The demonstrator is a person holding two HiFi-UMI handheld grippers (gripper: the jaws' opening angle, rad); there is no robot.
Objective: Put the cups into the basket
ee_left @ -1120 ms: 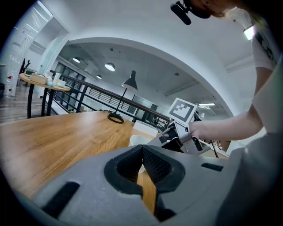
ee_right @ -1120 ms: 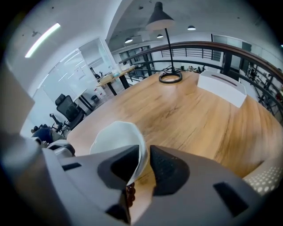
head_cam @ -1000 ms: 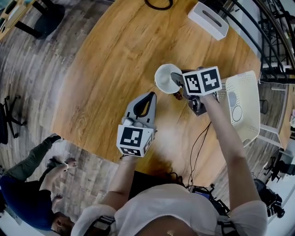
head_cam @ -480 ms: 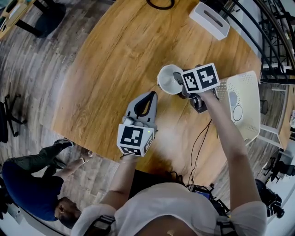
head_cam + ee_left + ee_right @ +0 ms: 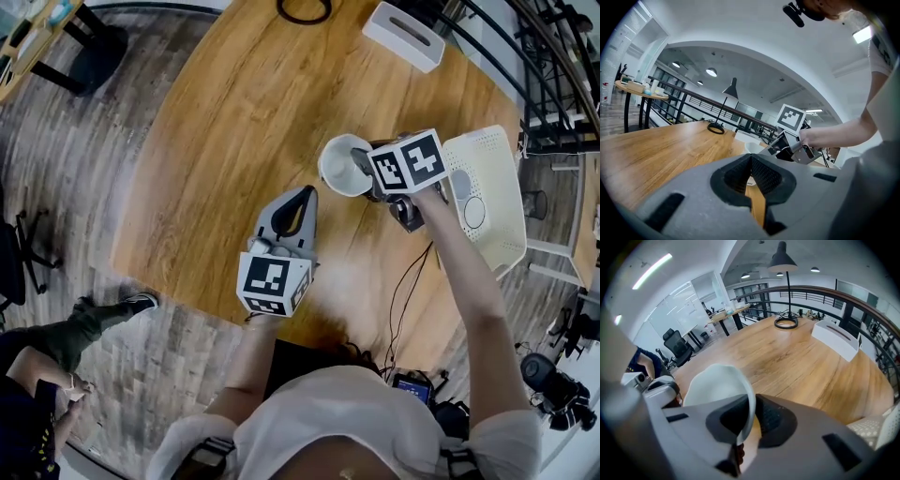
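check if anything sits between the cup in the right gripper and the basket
Nothing visible does. The right gripper holds the cup by its wall, and the basket sits just beyond that gripper's own body.

**Right gripper clamped on the wall of a white cup**

The grey fingers have just been closing, and the cup's thin wall now stands pinched between their dark pads, with its rim curving up and off to the left. Behind it spreads the wooden surface. At its far end lies a black ring of cable, with a long white box to the right of it. A black lamp hangs above the ring, and a dark railing runs behind the box. A corner of the white perforated basket shows at the lower right edge. To the left, off the surface, are a black office chair and a person's blue sleeve.
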